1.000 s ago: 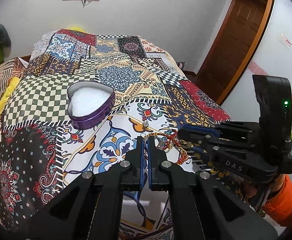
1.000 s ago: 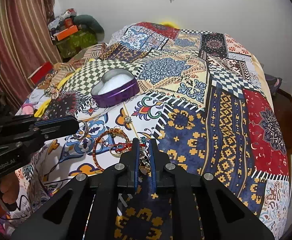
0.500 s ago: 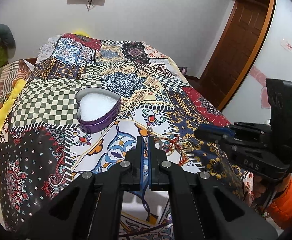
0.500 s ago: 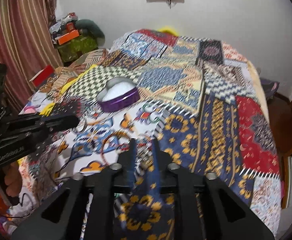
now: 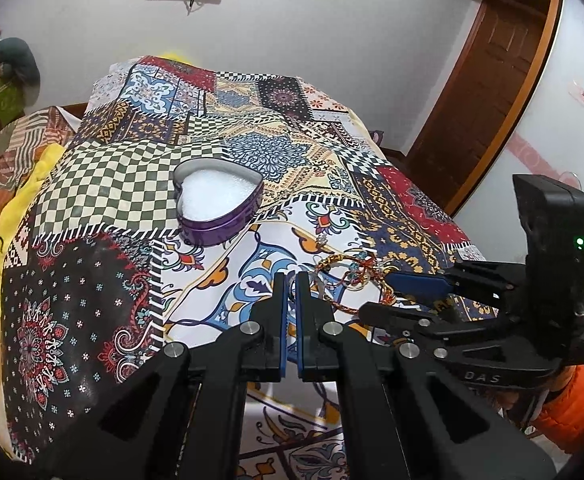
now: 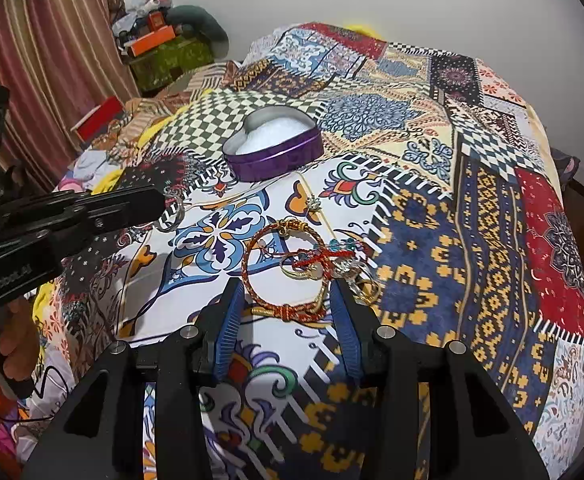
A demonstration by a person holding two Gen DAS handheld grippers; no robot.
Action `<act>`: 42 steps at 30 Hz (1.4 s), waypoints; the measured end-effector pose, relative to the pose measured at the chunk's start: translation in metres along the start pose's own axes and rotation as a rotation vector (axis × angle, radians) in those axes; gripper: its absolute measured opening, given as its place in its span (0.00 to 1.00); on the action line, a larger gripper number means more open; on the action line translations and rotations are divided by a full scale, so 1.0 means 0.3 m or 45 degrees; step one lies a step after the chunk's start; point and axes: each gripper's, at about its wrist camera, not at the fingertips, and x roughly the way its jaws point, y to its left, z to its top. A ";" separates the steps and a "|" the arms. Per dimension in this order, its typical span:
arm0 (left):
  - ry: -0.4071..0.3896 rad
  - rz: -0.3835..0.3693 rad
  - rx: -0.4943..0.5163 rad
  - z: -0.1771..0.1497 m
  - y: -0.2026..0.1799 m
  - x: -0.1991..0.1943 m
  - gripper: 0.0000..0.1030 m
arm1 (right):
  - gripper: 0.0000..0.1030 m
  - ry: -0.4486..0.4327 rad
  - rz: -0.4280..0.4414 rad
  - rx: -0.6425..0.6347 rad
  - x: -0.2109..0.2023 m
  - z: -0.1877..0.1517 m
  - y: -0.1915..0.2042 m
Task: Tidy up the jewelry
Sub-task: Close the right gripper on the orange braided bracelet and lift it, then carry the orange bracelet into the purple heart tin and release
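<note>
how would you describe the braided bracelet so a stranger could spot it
On the patchwork bedspread, look nearer the camera than the purple heart tin. In the jewelry pile there, the braided bracelet is the largest loop, red-and-gold cord with knots, not plain metal like the rings beside it.

The right gripper [image 5: 407, 286], seen from the left wrist camera, carries the pale letters "DAS" on its black body. The left gripper [image 6: 160, 204], seen from the right wrist camera, carries the word "GenRobot.AI" on its black side. No other text can be read.
</note>
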 end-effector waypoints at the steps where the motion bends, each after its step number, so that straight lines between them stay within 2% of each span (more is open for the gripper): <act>1: 0.002 0.002 -0.002 -0.002 0.003 0.001 0.02 | 0.40 0.013 -0.003 -0.013 0.008 0.004 0.006; 7: 0.008 -0.001 -0.014 -0.010 0.013 0.005 0.02 | 0.38 0.023 -0.040 -0.098 0.018 0.000 0.033; 10: 0.010 -0.001 -0.018 -0.014 0.015 0.006 0.02 | 0.30 0.006 -0.050 -0.108 0.013 -0.004 0.032; 11: 0.011 -0.001 -0.020 -0.014 0.016 0.007 0.02 | 0.24 0.001 -0.051 -0.108 0.012 -0.004 0.032; 15: 0.014 0.001 -0.024 -0.016 0.018 0.006 0.02 | 0.15 -0.019 -0.059 -0.108 0.003 -0.006 0.034; 29: -0.027 0.020 -0.001 0.013 0.005 -0.030 0.02 | 0.14 -0.167 -0.060 -0.086 -0.118 0.034 0.045; 42: -0.119 0.097 0.049 0.131 0.024 -0.040 0.02 | 0.14 -0.298 -0.080 -0.073 -0.145 0.179 0.001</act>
